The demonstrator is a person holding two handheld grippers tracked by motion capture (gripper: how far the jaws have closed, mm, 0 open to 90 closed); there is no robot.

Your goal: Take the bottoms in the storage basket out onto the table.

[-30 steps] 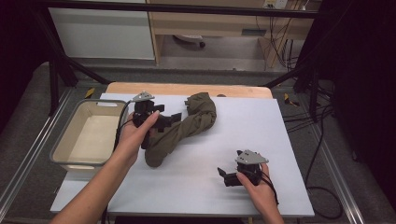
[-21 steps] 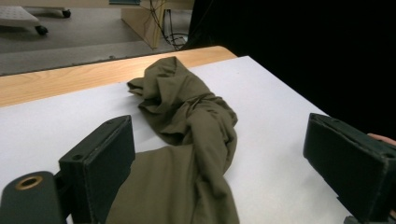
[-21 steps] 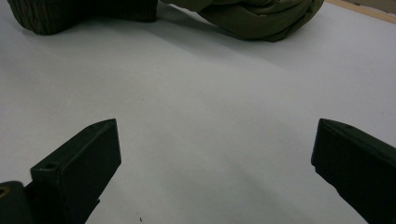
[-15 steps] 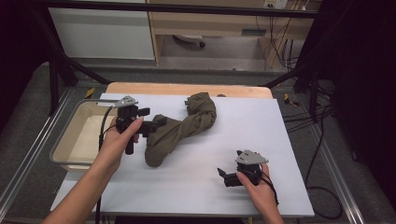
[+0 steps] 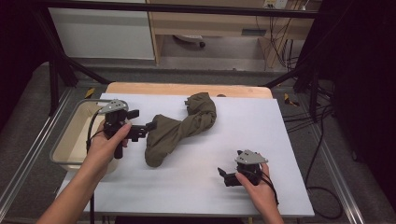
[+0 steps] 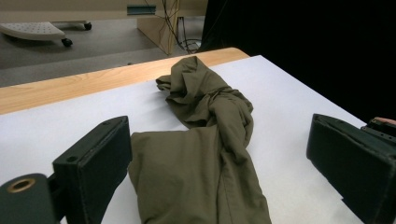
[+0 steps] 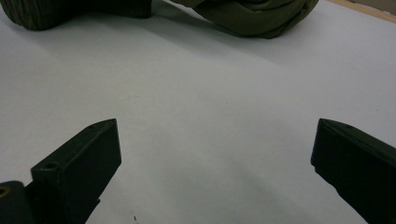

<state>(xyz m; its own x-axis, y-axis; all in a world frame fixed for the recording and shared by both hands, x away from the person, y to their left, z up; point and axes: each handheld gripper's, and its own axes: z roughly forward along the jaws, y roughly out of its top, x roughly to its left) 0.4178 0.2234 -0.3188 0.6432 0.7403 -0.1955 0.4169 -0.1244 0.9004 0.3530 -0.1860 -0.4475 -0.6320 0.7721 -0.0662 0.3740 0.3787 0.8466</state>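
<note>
Jaws of left gripper [image 5: 140,128] gape at cloth [image 5: 180,128] edge; right gripper [image 5: 229,176] likewise, on bare table [image 5: 196,186].

Olive-green cloth [image 5: 180,128] lies on white table [image 5: 187,182].

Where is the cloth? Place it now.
In the high view the cloth lies twisted mid-table on the white sheet, beside the open left claw and right of the tub.

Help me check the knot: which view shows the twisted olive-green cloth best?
The high view: the whole twisted olive-green cloth lies in sight on the white table sheet, both ends and the twist. The left gripper view shows it close between open tongs, near end cut off. The right gripper view catches just its lower edge at the top.
</note>
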